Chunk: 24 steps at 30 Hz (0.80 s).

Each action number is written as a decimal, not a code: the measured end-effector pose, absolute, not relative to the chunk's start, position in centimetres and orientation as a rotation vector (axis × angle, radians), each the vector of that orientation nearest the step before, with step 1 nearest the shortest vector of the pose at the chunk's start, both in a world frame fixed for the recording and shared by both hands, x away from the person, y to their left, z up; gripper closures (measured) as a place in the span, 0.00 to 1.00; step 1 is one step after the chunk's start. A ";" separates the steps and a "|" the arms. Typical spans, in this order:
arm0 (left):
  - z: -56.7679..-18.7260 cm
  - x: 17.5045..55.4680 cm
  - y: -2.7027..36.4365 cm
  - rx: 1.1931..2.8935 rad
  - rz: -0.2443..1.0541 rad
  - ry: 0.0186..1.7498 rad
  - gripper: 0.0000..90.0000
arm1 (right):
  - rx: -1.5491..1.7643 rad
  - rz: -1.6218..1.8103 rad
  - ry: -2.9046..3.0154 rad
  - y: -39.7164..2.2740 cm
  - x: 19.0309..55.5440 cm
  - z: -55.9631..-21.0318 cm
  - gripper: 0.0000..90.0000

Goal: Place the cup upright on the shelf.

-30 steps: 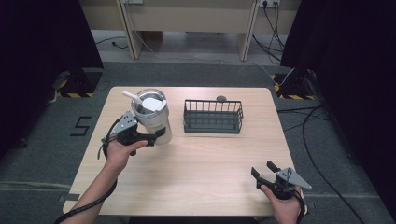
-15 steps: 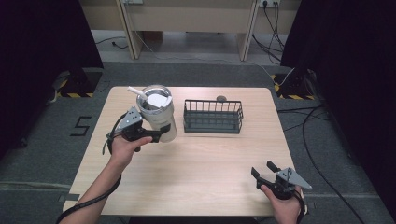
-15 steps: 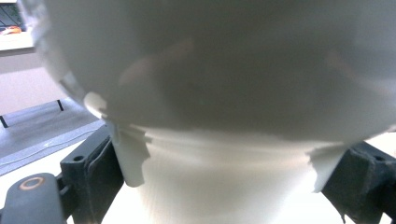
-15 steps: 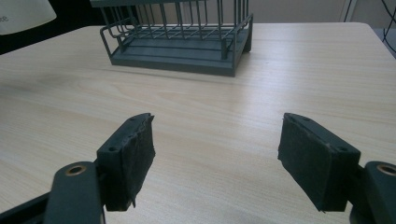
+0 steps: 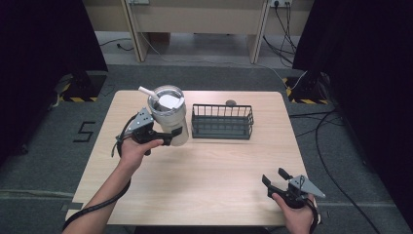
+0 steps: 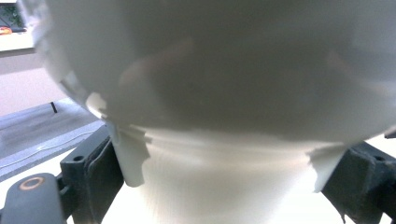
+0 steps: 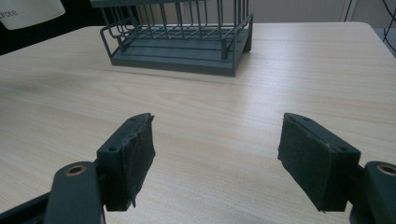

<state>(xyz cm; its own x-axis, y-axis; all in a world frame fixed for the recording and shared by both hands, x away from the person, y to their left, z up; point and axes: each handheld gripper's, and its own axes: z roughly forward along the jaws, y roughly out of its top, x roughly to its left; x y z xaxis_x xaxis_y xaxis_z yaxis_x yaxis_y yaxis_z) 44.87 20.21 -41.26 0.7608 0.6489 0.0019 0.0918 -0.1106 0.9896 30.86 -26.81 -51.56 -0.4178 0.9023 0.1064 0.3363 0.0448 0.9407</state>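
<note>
The tumbler (image 5: pixel 169 115), a pale insulated cup with a clear lid and a white straw (image 5: pixel 145 92), stands at the back left of the table (image 5: pixel 214 180), long axis close to vertical with the top leaning slightly toward the person. Whether its base rests on the table or is just clear of it cannot be told. The left gripper (image 5: pixel 171 135) has it by the lower body, approaching from the cup's left-front. In the left gripper view the cup wall (image 6: pixel 219 177) fills the gap between the two jaws, which are spread wide to the cup's width and press on either flank.

The wire basket (image 5: pixel 222 121) sits just beside the tumbler on its right, apart from it, long axis running across the table. A small dark round object (image 5: pixel 231 102) lies behind the basket.

The left hand (image 5: pixel 134 150) is the nearer hand by far. The right gripper (image 5: pixel 275 176) hovers at the front right corner, well apart from both objects, jaws wide open and holding nothing, pointed at the basket (image 7: pixel 180 39).

Compared with one second ago, the tumbler and left gripper have shifted right, toward the basket, narrowing the gap. The right gripper has not moved. Judged from this, the next move depends on the small remaining offset to the basket.
</note>
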 end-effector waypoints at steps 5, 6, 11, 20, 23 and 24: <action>-41.0 45.2 19.7 1.639 0.521 0.595 0.12 | 1.239 1.378 1.794 -26.9 30.9 -51.6 0.30; -41.0 45.2 19.6 1.639 0.520 0.594 0.12 | 1.240 1.378 1.794 -26.9 30.9 -51.6 0.30; -40.7 45.5 19.3 1.637 0.518 0.589 0.12 | 1.240 1.379 1.794 -26.9 30.9 -51.6 0.30; -40.2 46.1 18.5 1.640 0.513 0.578 0.12 | 1.239 1.379 1.795 -26.9 30.9 -51.6 0.30; -40.0 46.3 18.3 1.639 0.511 0.574 0.12 | 1.241 1.380 1.794 -26.8 30.9 -51.6 0.30; -40.0 46.3 18.2 1.640 0.512 0.570 0.12 | 1.236 1.381 1.795 -26.9 30.9 -51.6 0.30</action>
<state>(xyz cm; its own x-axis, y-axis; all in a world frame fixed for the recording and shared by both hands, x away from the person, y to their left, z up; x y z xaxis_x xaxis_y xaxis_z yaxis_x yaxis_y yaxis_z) 46.31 18.16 -39.96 0.7782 0.6279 0.0113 0.0784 -0.1149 0.9903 30.89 -26.86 -51.57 -0.4227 0.9003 0.1033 0.3306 0.0470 0.9426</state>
